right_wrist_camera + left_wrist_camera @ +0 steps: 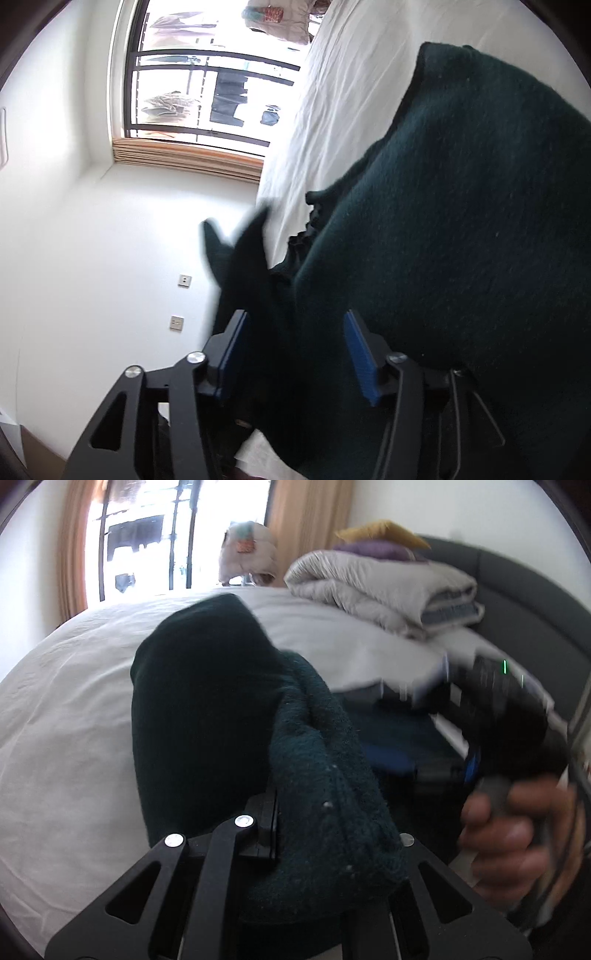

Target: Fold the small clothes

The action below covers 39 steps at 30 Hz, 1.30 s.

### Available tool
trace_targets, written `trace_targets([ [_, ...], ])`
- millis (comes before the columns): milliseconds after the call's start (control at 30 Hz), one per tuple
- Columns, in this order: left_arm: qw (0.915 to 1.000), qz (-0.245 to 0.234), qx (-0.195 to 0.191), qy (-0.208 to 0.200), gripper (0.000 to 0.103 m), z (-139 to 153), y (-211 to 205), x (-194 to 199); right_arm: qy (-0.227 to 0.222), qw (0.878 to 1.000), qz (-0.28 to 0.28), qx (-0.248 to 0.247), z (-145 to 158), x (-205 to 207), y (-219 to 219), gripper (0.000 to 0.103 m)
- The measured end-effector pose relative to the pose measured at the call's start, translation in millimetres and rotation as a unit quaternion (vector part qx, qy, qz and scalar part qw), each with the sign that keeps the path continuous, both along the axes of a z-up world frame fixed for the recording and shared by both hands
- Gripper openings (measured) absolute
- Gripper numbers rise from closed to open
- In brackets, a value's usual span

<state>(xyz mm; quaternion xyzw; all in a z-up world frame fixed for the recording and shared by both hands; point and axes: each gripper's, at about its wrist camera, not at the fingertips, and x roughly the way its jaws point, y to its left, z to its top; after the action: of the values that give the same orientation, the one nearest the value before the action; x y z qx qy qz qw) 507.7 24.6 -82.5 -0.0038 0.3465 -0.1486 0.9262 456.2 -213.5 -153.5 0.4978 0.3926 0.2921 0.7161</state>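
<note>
A dark green knitted garment (207,701) hangs lifted over the white bed sheet (66,709). My left gripper (279,812) is shut on a thick fold of it, and the knit drapes over the right finger and hides it. In the right wrist view the same garment (461,221) fills the right side, and a flap of it (240,251) sticks up, blurred. My right gripper (297,350) stands open. Its blue pads (360,354) are apart, with dark cloth lying loosely between them. In the left wrist view a hand (517,834) grips the right tool's handle, blurred.
A folded grey duvet (388,590) with yellow and purple pillows (384,535) lies at the head of the bed by a grey headboard (524,598). A window with curtains (147,539) stands beyond the bed. In the right wrist view there is a white wall (92,240).
</note>
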Motion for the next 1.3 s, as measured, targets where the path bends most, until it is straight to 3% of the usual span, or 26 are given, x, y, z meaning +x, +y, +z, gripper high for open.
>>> trace_targets([
  [100,0.9997,-0.010,0.020,-0.009,0.007,-2,-10,0,0.001,1.000,0.016,-0.009,2,3,2,0.063],
  [300,0.9996,-0.016,0.017,-0.015,0.007,-5,-8,-5,0.014,0.999,0.042,-0.022,9,12,17,0.066],
  [567,0.9947,-0.051,0.083,-0.034,0.007,-3,-26,-34,0.013,0.995,0.058,-0.076,28,41,26,0.067],
  [733,0.9900,-0.072,0.118,-0.025,0.007,-9,-39,-31,-0.018,0.985,0.080,-0.150,54,50,39,0.054],
  [833,0.9896,-0.071,0.123,-0.023,0.007,-8,-41,-27,-0.033,0.968,0.094,-0.230,67,50,44,0.036],
  [967,0.9858,-0.080,0.146,-0.025,0.007,-8,-57,-22,-0.034,0.954,0.078,-0.286,73,47,27,0.016],
  [1133,0.9807,-0.098,0.167,-0.028,0.007,-14,-82,-22,-0.041,0.937,0.078,-0.338,79,44,15,0.014],
  [1300,0.9742,-0.122,0.186,-0.038,0.007,-11,-103,-18,-0.045,0.928,0.066,-0.365,85,42,1,0.013],
])
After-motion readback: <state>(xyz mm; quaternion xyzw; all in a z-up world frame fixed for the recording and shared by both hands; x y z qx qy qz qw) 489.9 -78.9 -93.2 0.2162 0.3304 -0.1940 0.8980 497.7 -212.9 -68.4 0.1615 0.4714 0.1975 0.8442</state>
